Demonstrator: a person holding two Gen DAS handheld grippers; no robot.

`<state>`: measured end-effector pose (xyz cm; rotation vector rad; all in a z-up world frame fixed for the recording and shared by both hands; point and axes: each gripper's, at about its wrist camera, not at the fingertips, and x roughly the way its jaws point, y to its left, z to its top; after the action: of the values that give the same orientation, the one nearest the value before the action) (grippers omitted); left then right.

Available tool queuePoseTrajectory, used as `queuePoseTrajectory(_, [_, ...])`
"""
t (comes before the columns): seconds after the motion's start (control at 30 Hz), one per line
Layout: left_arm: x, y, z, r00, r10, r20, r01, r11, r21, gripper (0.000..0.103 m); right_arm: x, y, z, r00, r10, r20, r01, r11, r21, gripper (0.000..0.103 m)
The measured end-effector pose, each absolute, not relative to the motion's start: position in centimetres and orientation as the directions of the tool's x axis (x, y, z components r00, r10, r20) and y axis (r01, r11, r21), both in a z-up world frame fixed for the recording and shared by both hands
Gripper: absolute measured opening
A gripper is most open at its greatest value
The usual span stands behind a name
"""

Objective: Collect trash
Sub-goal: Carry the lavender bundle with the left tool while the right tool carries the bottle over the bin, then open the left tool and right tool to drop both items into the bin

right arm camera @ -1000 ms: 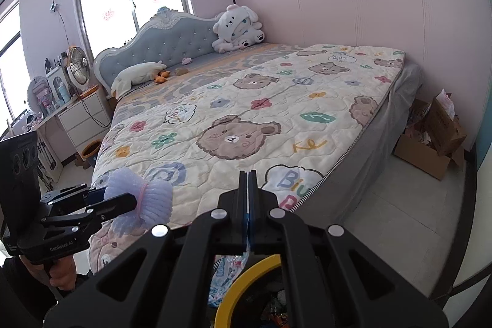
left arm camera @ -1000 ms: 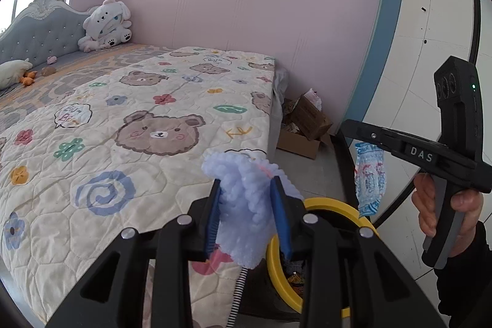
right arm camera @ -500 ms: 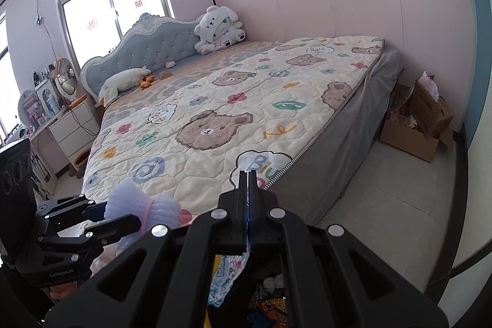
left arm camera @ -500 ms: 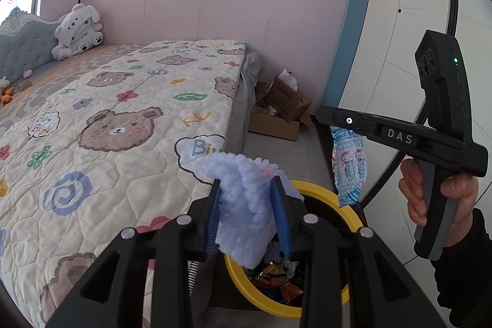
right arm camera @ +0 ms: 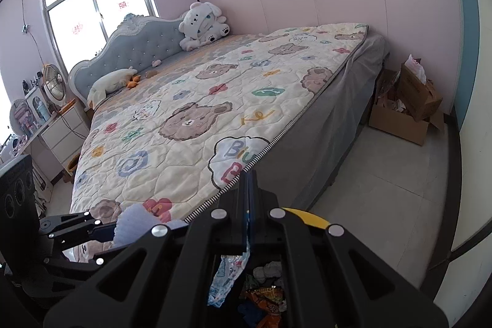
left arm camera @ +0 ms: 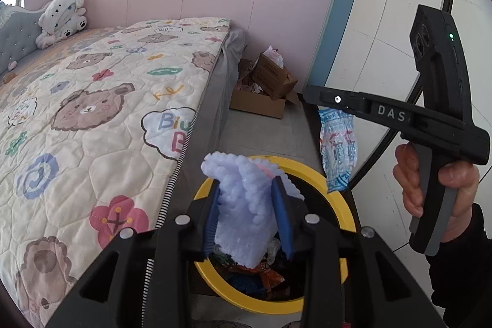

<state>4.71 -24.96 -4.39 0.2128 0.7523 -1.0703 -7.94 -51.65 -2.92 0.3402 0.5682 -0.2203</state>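
We are standing at the foot corner of a bed (left arm camera: 101,100), with a yellow-rimmed bin (left arm camera: 335,202) on the floor just beside that corner. The bin already holds crumpled wrappers, so part of the collecting looks done. 2 pieces are not yet dropped. Our left gripper (left arm camera: 247,215) points down over the bin, its blue pads pressing a pale purple foam net (left arm camera: 243,205) that hangs above the opening. Our right gripper (right arm camera: 248,205) is pinched fully closed on the top edge of a blue printed wrapper (left arm camera: 336,152), which dangles just over the bin's far rim. The right hand (left arm camera: 436,183) grips its handle upright, beside the bin. We judge releasing both comes next.
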Motion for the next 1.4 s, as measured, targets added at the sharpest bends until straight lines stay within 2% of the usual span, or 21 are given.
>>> queuePoseTrajectory(0.43, [4.1, -25.4, -5.8, 0.226, -0.711, -0.666, 0.852, 0.476, -0.22, 0.036, -8.5, -52.8, -4.2, 0.808, -0.108, -0.58, 0.327, 0.9, 0.288, 0.001])
queuePoseTrajectory(0.77, [4.1, -25.2, -5.6, 0.201, -0.72, -0.664, 0.847, 0.469, -0.251, 0.046, -8.6, -53.0, -3.9, 0.806, -0.119, -0.58, 0.343, 0.893, 0.293, 0.003])
queuePoseTrajectory(0.93, [4.2, -25.1, -5.7, 0.198, -0.72, -0.665, 0.844, 0.47, -0.258, 0.049, -8.9, -53.3, -3.8, 0.81, -0.13, -0.573, 0.355, 0.885, 0.301, 0.03])
queuePoseTrajectory(1.4, [4.5, -24.3, -5.3, 0.207, -0.726, -0.656, 0.829, 0.487, -0.277, 0.051, -9.2, -53.3, -2.8, 0.814, -0.158, -0.559, 0.371, 0.881, 0.292, 0.03])
